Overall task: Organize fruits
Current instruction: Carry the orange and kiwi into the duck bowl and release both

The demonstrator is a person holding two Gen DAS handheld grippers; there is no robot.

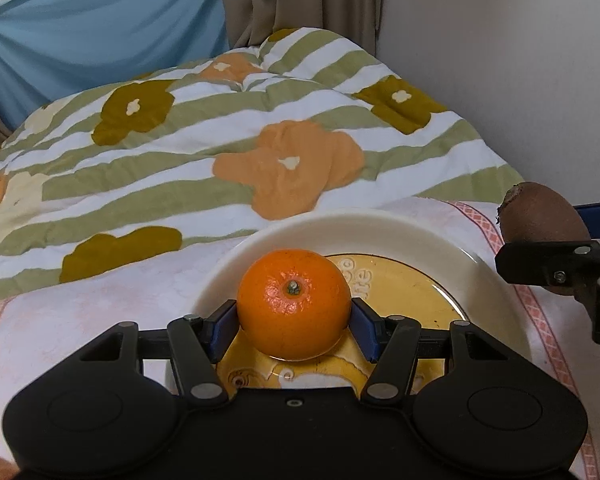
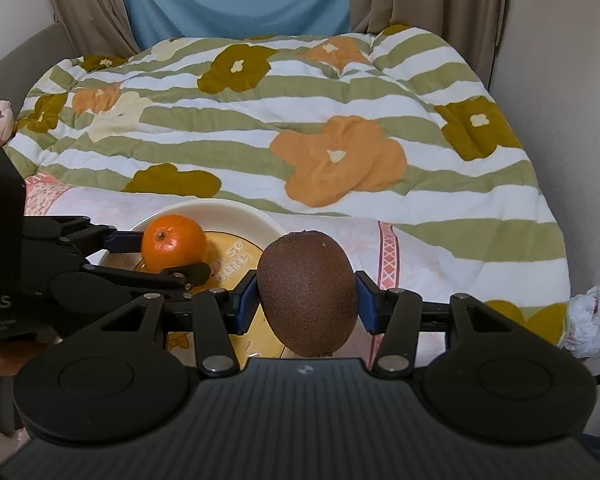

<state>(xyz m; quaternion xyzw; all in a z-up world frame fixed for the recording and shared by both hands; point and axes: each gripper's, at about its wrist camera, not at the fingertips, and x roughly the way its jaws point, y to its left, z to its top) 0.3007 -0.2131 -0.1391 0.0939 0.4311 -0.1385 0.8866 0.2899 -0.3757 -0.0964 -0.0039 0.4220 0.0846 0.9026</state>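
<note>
Clamping mandarin [image 1: 293, 304], left gripper [image 1: 293, 322] fingers above plate [image 1: 380, 228] centre; right gripper [image 2: 307, 300] fingers holding kiwi [image 2: 308, 292] over plate's right edge.

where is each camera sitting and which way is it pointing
Left wrist: on the left tongs, looking forward and down at their orange over the plate; right tongs at the right edge.
Right wrist: on the right tongs, looking at their kiwi; left tongs at left.
Shared: orange, kiwi, plate, quilt.
</note>
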